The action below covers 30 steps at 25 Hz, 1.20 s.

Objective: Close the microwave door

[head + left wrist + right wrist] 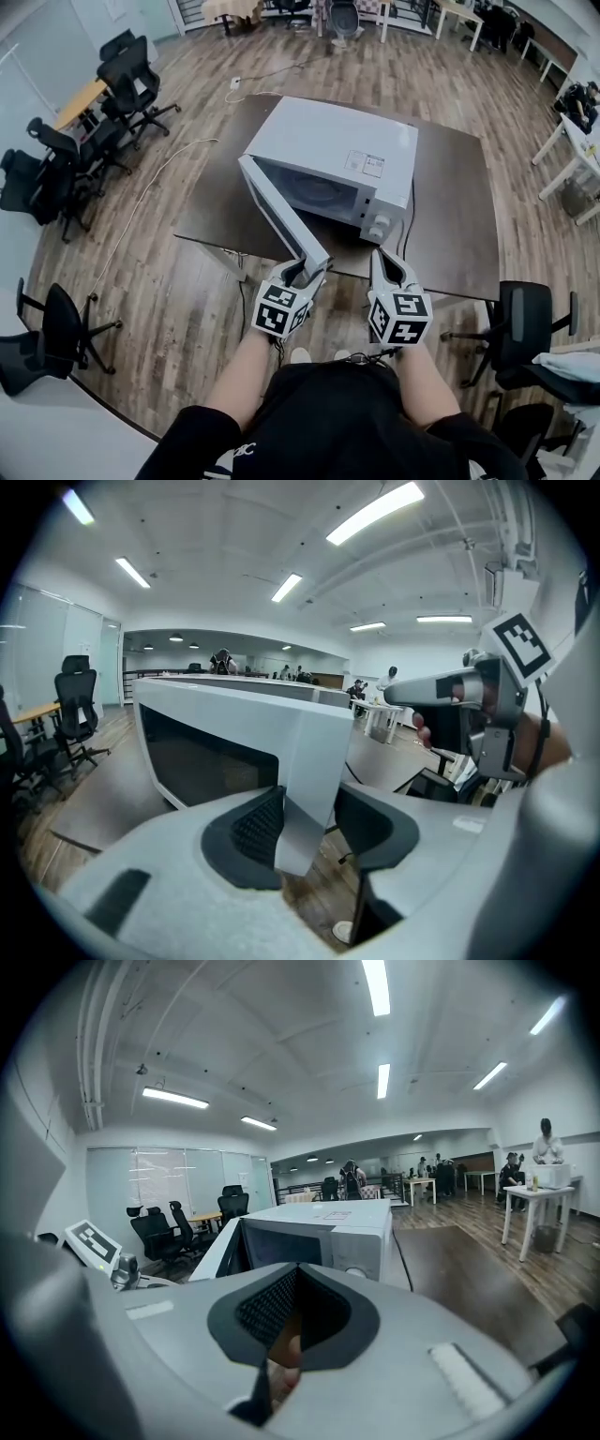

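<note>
Head view: a white box-shaped microwave oven (328, 150) stands on a dark brown rectangular table (450, 216). Its white, dark-windowed door (281, 211) is swung wide open, hinged at the cavity's left side, and its free edge reaches out over the table's near rim toward the person. The left gripper (305, 272) meets that free edge. In the left gripper view the edge stands upright between the two jaws, which are set fairly wide. The ribbed left pad lies against the door's face and the right pad is at or just beside the opposite face, so this appears to be a hold on the door. The right gripper (392, 267) hovers just beside the oven's knobbed control panel (380, 225), apart from the door. Its jaws are drawn together at the tips with nothing gripped.

The step in hand is judged to be the start of the closing swing: the door is seized but still fully open. The next move calls for carrying the free edge in an arc about the hinge, toward the control-panel side. The jaws must let go before the door seats, and a final push must latch it. The oven may slide on the table if pushed hard.
</note>
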Available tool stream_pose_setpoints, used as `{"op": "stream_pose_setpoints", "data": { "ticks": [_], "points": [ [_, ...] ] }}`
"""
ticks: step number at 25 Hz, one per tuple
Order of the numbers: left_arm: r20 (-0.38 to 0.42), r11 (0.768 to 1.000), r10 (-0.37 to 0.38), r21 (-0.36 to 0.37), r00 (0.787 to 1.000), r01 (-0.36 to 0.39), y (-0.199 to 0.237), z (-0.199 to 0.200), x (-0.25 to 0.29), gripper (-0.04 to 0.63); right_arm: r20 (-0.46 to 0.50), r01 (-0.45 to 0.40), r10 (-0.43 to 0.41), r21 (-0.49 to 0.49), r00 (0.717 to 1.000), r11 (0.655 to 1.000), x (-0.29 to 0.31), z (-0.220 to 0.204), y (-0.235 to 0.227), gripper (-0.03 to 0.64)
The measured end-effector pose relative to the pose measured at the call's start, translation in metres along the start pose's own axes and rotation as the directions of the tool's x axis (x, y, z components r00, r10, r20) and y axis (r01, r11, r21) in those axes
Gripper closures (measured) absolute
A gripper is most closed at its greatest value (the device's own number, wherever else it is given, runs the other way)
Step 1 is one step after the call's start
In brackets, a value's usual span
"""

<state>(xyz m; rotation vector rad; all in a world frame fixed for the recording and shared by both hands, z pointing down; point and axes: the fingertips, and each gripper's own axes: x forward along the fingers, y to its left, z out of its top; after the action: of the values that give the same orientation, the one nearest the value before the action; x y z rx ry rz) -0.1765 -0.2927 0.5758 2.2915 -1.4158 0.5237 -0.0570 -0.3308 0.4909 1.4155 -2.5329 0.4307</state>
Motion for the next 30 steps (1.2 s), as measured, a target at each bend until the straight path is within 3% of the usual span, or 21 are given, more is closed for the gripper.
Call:
{"op": "stream_pose_setpoints", "data": {
  "ticks": [13,30],
  "points": [
    [0.038,0.992,0.119,-0.052,0.992,-0.117,-0.013,0.03,0.051,0.419,0.037,0.091,-0.093,0.042,0.995,0.995,-0.023,0.005,-0.048,0.607],
    [0.011,0.981,0.179,-0.076,0.984,-0.178,-0.016,0.066,0.114,0.417,0.062,0.145,-0.151,0.087,0.987,0.986,-0.03,0.009,-0.097,0.607]
  ]
}}
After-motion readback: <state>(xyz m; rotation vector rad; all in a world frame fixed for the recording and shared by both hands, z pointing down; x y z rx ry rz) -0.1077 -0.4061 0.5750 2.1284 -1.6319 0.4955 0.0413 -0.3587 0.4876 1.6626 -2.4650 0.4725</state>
